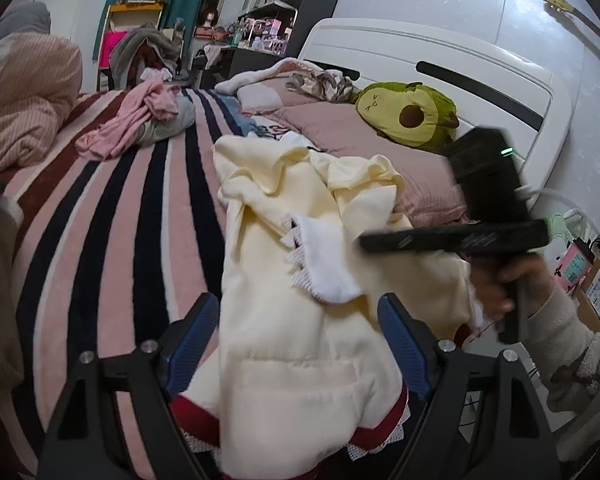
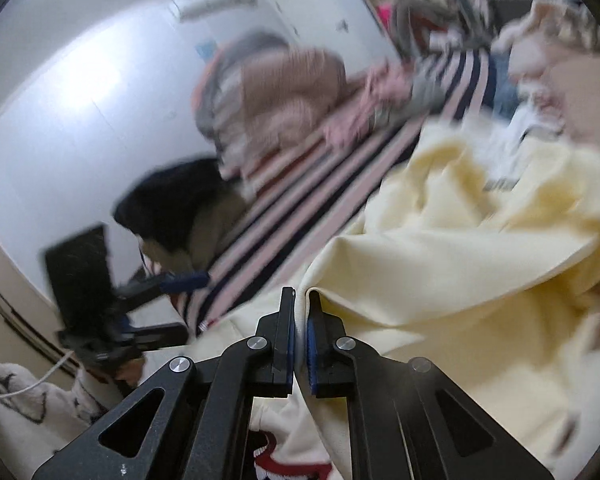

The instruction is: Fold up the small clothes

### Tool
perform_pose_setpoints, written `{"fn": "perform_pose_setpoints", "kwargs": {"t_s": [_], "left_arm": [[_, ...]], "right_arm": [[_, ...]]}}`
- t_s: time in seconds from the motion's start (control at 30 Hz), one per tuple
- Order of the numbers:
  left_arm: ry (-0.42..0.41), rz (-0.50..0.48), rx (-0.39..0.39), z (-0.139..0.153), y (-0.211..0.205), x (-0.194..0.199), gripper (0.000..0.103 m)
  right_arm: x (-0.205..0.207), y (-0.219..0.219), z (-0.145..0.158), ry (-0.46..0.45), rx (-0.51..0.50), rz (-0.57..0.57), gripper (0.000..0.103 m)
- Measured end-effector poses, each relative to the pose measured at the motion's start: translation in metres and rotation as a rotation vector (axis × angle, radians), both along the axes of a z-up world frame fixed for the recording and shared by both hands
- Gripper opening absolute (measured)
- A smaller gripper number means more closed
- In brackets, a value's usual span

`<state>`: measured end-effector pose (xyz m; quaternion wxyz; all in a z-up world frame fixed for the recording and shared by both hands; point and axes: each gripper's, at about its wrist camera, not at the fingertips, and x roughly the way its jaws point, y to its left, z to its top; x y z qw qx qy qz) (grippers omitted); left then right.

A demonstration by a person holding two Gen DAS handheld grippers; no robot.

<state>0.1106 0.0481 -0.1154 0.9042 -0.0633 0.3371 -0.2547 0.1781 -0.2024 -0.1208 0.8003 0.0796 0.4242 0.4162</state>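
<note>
Left gripper [image 1: 298,344]: jaws spread wide, garment [image 1: 300,280] between them.
Right gripper [image 2: 300,340]: clamped on garment fold, 6 o'clock.

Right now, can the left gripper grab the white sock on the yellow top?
Probably yes. The left gripper is open, its fingers either side of the yellow top, and the sock lies uncovered just ahead. The right gripper, shut on the top's edge, sits off to the side, not between them.

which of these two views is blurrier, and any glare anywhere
Right wrist view is blurrier: the striped bedcover and cream garment smear with motion, and bright glare washes the wall. Left wrist view is mostly sharp; only the right gripper smears; fisheye bends the headboard.
</note>
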Motion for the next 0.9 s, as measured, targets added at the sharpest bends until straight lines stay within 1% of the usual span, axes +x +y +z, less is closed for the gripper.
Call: {"fn": "perform_pose_setpoints", "kwargs": {"t_s": [0.07, 0.1, 0.17, 0.2, 0.3, 0.33, 0.37, 0.43, 0.5, 0.57, 0.63, 0.67, 0.7, 0.73, 0.77, 0.8, 0.83, 0.9], "left_arm": [[0.011, -0.003, 0.005, -0.006, 0.001, 0.0, 0.079], [0.014, -0.006, 0.009, -0.008, 0.002, 0.001, 0.079], [0.019, -0.011, 0.013, -0.011, 0.002, 0.002, 0.079], [0.022, -0.014, 0.012, -0.011, 0.001, 0.002, 0.079], [0.018, -0.022, 0.006, -0.009, -0.003, 0.002, 0.079], [0.012, -0.027, 0.002, -0.007, -0.006, 0.002, 0.079], [0.009, -0.031, -0.001, -0.006, -0.008, 0.002, 0.079], [0.007, -0.039, -0.009, -0.005, -0.013, 0.001, 0.079], [0.011, -0.046, -0.014, -0.004, -0.017, 0.002, 0.079], [0.018, -0.055, -0.014, -0.003, -0.025, 0.003, 0.079], [0.027, -0.065, -0.011, -0.003, -0.033, 0.003, 0.079], [0.03, -0.067, -0.009, -0.003, -0.036, 0.003, 0.079], [0.033, -0.07, -0.007, -0.003, -0.039, 0.003, 0.079], [0.036, -0.074, -0.002, -0.004, -0.044, 0.003, 0.079], [0.039, -0.075, 0.004, -0.004, -0.047, 0.003, 0.079], [0.041, -0.076, 0.009, -0.004, -0.05, 0.003, 0.079], [0.043, -0.078, 0.013, -0.004, -0.053, 0.003, 0.079], [0.045, -0.08, 0.018, -0.003, -0.056, 0.004, 0.079]], "right_arm": [[0.005, 0.017, -0.024, 0.045, -0.084, 0.004, 0.004], [0.005, 0.019, -0.029, 0.06, -0.098, 0.006, 0.006], [0.002, 0.015, -0.037, 0.097, -0.101, 0.008, 0.028], [-0.002, 0.009, -0.033, 0.093, -0.101, 0.005, 0.031], [-0.023, -0.021, -0.006, 0.01, -0.105, -0.031, 0.036], [-0.029, -0.039, 0.006, -0.025, -0.088, -0.064, 0.042], [-0.036, -0.059, 0.015, -0.048, -0.07, -0.105, 0.051], [-0.05, -0.105, 0.029, -0.085, -0.049, -0.224, 0.059], [-0.065, -0.152, 0.03, -0.1, -0.078, -0.35, 0.061], [-0.076, -0.185, 0.02, -0.098, -0.148, -0.43, 0.07], [-0.086, -0.209, 0.002, -0.094, -0.246, -0.482, 0.074], [-0.091, -0.222, -0.012, -0.076, -0.293, -0.511, 0.074], [-0.093, -0.229, -0.021, -0.049, -0.297, -0.528, 0.075], [-0.096, -0.235, -0.029, -0.02, -0.267, -0.533, 0.075], [-0.099, -0.244, -0.036, 0.014, -0.207, -0.523, 0.075], [-0.103, -0.243, -0.042, 0.036, -0.14, -0.503, 0.075], [-0.106, -0.243, -0.045, 0.038, -0.099, -0.486, 0.075], [-0.11, -0.239, -0.05, 0.041, -0.037, -0.456, 0.072]]}}
